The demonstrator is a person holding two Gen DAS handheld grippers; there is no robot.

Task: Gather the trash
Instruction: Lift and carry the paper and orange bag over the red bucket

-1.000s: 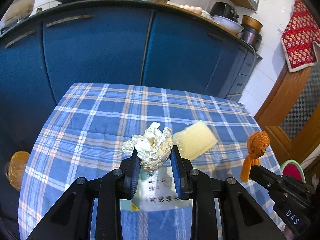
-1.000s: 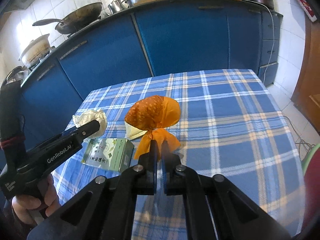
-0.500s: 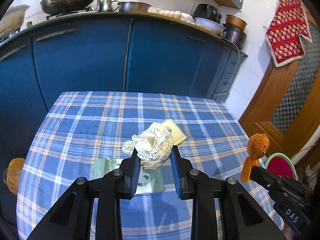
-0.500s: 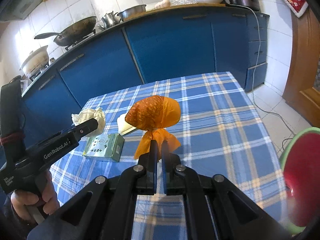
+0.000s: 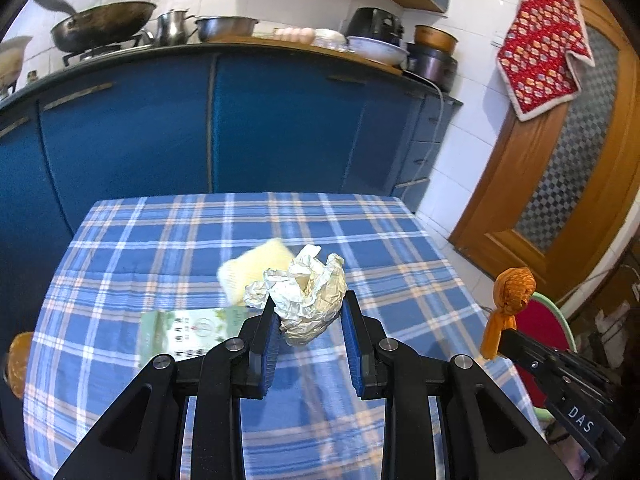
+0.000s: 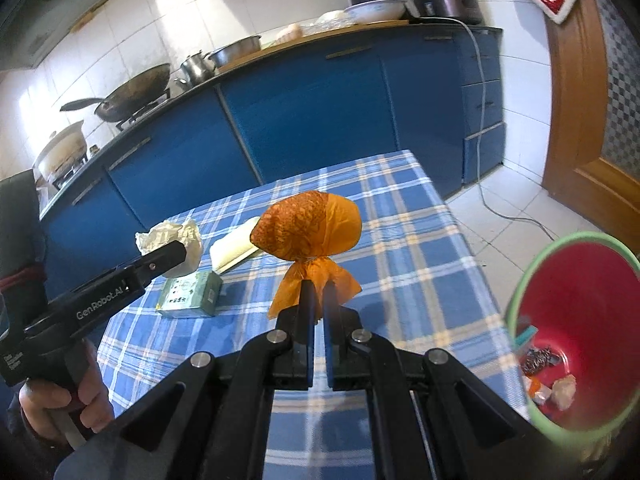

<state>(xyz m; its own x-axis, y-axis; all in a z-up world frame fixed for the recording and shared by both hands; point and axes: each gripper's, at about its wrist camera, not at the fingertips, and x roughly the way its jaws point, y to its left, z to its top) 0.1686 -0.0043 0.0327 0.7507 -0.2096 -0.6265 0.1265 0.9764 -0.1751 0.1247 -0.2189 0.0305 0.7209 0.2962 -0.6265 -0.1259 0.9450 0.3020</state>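
A: Two loads are in hand. State the grips.

B: Left gripper (image 5: 308, 320): jaws part-closed, pads pressing both sides of the foil wad (image 5: 308, 298). Right gripper (image 6: 318, 300): jaws fully closed on the twisted neck of the orange bag (image 6: 308, 230), with the round body standing above the fingertips.

A: Where is each load relative to the bin (image 6: 532, 280)?

B: In the right wrist view the bin sits off the table's (image 5: 168, 240) right edge, lower than the tabletop, mouth open. The orange bag is to the bin's left and above its rim, not yet over the opening. The foil wad is farther left of the bin, over the cloth. Some scraps already lie at the bin's bottom.

A: How should the drop be done well?

B: Judgement only. Bring one load at a time over the middle of the bin's mouth, not its near rim. Lower before release, since foil is light and may bounce off the rim. Keep the bag's neck pinched until its body is inside the rim line. Open the jaws fully, as crumpled foil may cling to a pad.

A: What is left on the table?

B: A green box (image 6: 190, 294) and a pale yellow pad (image 5: 256, 268), both well left of the bin.
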